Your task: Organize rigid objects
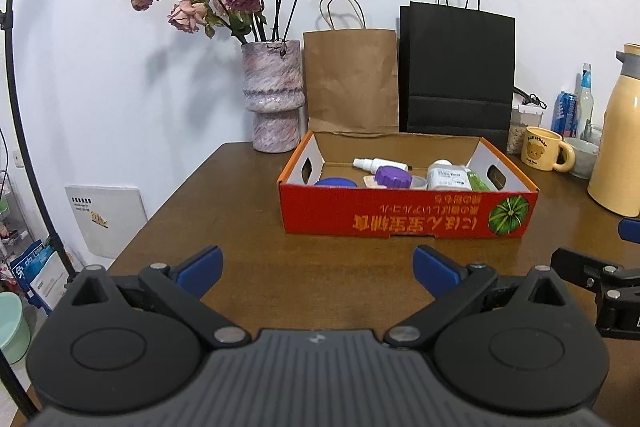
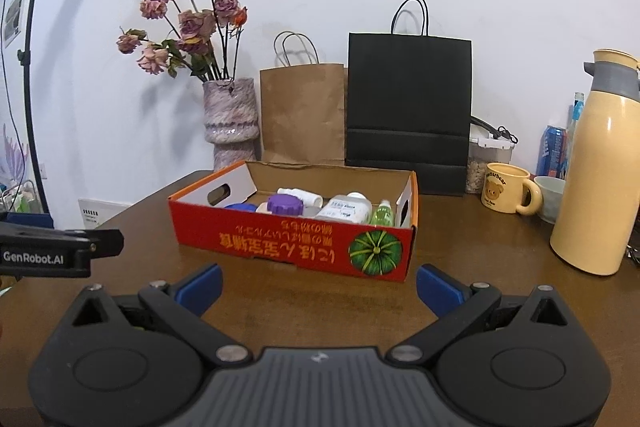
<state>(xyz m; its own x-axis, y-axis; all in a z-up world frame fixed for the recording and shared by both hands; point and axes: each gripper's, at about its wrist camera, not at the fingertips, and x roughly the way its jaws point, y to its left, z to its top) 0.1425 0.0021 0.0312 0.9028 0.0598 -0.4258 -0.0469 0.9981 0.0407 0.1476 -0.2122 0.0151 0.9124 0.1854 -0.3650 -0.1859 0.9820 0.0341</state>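
A red cardboard box point(image 1: 408, 213) sits near the middle of a brown wooden worktop point(image 1: 248, 195), holding the small rigid things to be organised: a white spray bottle point(image 1: 378, 163) lying along the back, a purple-capped jar point(image 1: 393, 177) in front of it, a blue lid point(image 1: 335, 182) at the left end, a white labelled bottle point(image 1: 446, 178) on its side, and a green bottle point(image 1: 478, 182) at the right end. All lie loose inside the box, several touching.

These look light, hard plastic containers, smooth and probably slippery on their rounded bodies; the purple cap's ribbed edge and the bottles' necks seem the surest places to pinch, across the narrow width. The box itself is thin card that would likely flex if taken by one wall.

The left gripper point(image 1: 318, 267) hovers above bare worktop short of the box, blue pads spread wide, holding and touching nothing. The right gripper point(image 2: 318, 285) is likewise released, its fingers wide apart just in front of the box's near wall, empty.

Behind the box stand a vase of dried roses point(image 1: 274, 95), a brown paper bag point(image 1: 350, 79) and a black paper bag point(image 1: 458, 71); a yellow bear mug point(image 2: 506, 187) and a cream flask point(image 2: 596, 167) are off to the right.
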